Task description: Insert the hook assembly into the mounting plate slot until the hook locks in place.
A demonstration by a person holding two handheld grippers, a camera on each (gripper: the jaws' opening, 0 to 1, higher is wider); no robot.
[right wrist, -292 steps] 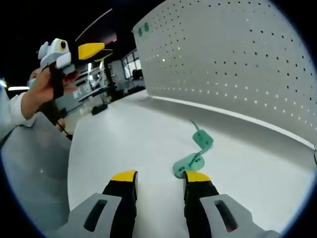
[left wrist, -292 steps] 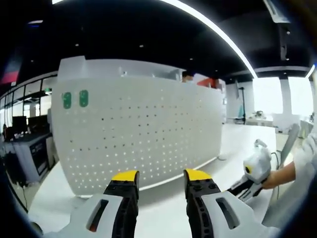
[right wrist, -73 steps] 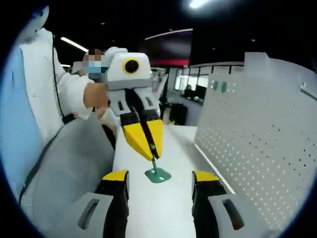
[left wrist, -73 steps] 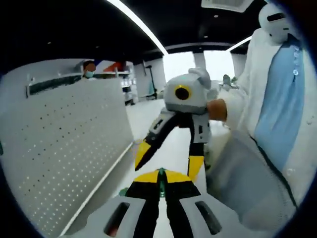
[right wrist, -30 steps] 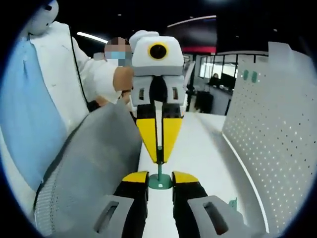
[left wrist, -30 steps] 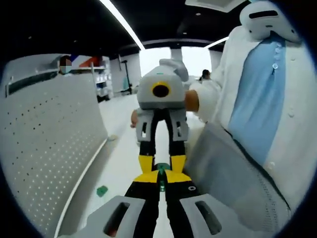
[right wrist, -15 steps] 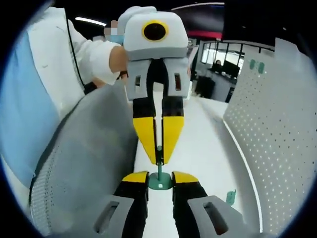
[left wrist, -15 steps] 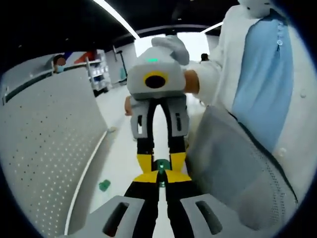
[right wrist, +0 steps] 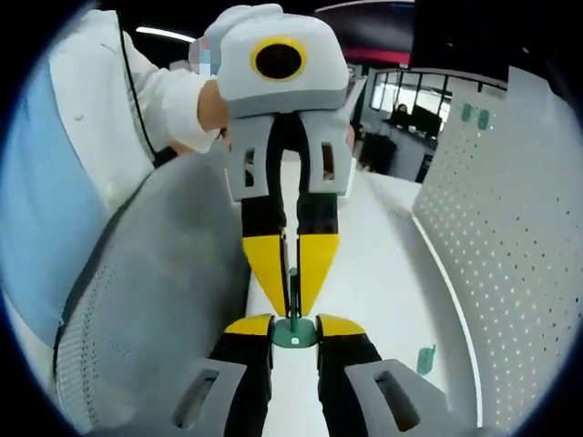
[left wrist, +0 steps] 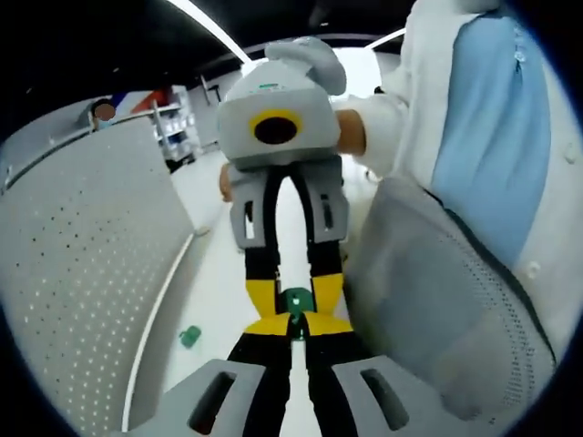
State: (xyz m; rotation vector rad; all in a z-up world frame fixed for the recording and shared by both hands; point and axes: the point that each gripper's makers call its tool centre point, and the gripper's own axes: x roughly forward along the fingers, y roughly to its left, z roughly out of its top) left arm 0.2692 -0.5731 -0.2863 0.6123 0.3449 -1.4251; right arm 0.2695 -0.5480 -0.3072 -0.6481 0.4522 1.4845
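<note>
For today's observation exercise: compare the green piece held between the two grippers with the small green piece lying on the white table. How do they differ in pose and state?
The held green piece is off the table, clamped by the right gripper at its flat base and by the left gripper at its thin stem; the loose green piece lies on the white table, untouched. The held piece sits mid-frame between the jaws; the loose piece lies nearer the pegboard. Both are green.

My left tongs and right tongs are black with yellow tips and pale grey housings. The hook assembly between them is teal green; a second small green piece lies on the white bench, its shape too small to tell. The pegboard is white, dotted with rows of small holes. My coat sleeve is white over a light blue shirt.
</note>
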